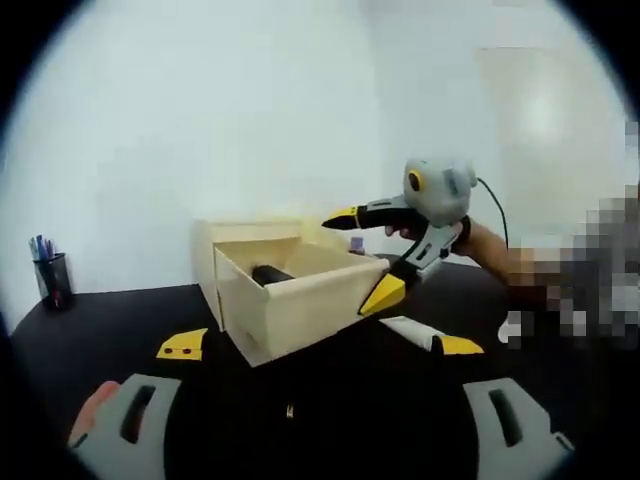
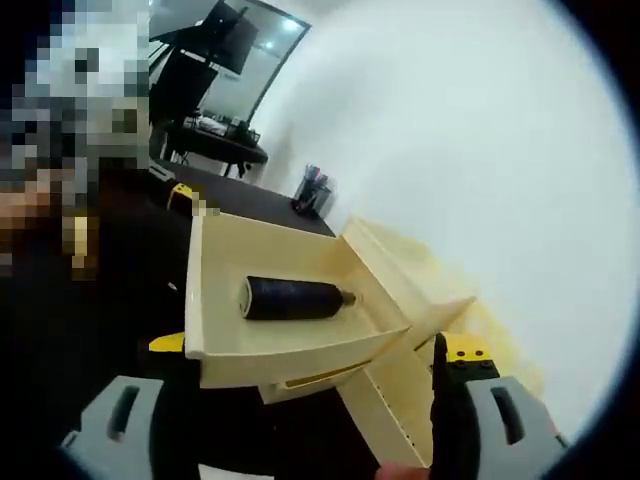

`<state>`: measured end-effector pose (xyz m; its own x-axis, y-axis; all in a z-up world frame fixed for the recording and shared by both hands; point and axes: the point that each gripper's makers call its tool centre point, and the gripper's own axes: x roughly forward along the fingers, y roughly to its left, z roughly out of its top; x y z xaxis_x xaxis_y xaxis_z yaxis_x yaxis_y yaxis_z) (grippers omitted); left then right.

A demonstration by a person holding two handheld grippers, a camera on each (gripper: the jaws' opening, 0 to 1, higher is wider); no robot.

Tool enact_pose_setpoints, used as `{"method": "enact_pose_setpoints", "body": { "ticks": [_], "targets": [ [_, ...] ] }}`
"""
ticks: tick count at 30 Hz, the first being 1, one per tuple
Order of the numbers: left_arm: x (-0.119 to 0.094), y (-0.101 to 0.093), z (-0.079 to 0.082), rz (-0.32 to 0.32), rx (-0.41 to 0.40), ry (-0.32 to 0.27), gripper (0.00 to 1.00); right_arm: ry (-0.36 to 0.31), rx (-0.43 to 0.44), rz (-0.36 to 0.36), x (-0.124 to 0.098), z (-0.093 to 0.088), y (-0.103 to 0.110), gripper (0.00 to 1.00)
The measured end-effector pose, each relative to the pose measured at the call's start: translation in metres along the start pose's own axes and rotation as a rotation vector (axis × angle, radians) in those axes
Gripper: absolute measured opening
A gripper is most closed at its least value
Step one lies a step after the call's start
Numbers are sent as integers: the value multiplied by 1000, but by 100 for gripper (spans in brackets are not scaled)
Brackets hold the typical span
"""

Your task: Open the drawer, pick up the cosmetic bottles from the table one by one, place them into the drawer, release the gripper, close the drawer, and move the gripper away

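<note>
The drawer stands open with one dark cosmetic bottle lying inside. Both the right gripper and left gripper are spread, empty. Next: collect any remaining bottle, otherwise push the drawer shut.

My left gripper view looks across a black table, where a pale wooden drawer box stands ahead of and between my fingers. Past my left finger, near the table's far edge, a dark pen cup holds pens. A small fleck lies on the tabletop between my fingers, just ahead of them.
</note>
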<state>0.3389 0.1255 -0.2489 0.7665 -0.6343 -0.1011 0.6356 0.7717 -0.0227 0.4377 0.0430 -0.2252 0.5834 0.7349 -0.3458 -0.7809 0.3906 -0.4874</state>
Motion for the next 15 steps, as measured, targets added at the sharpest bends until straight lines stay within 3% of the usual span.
{"method": "enact_pose_setpoints", "body": {
  "ticks": [15],
  "targets": [
    [-1,-1,-1,9,2,-1,89,8,6,-27,7,-2,-12,93]
  ]
}}
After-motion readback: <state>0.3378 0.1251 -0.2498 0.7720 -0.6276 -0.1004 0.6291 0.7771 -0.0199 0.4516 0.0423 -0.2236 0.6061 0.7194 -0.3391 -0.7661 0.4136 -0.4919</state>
